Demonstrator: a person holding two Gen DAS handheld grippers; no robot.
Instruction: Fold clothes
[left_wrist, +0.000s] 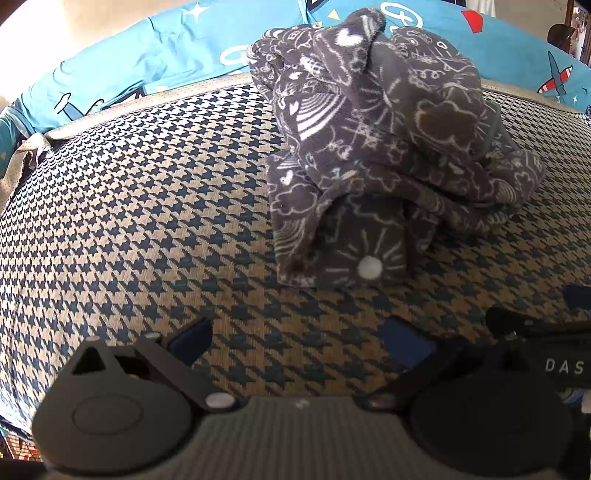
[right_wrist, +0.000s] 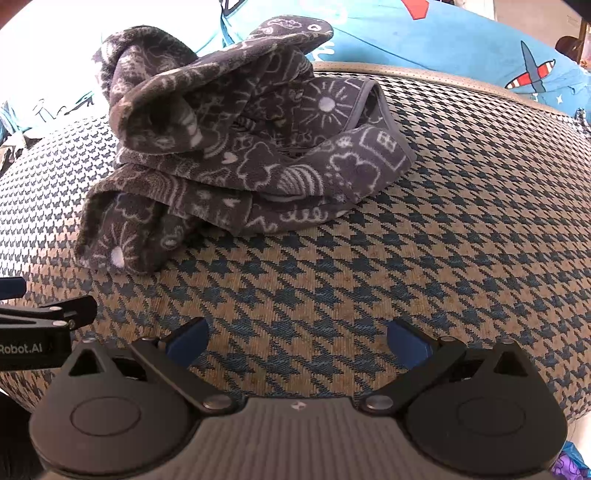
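Observation:
A dark grey fleece garment with white doodle print lies crumpled in a heap on the houndstooth mat, in the left wrist view (left_wrist: 384, 147) ahead and to the right, and in the right wrist view (right_wrist: 229, 147) ahead and to the left. My left gripper (left_wrist: 297, 345) is open and empty, low over the mat, a short way in front of the heap. My right gripper (right_wrist: 297, 341) is open and empty, also short of the garment. Each gripper shows at the edge of the other's view.
The blue and tan houndstooth mat (left_wrist: 129, 221) covers the surface, also in the right wrist view (right_wrist: 443, 240). Blue bedding with plane and star prints (left_wrist: 166, 48) lies behind it, also in the right wrist view (right_wrist: 443, 37).

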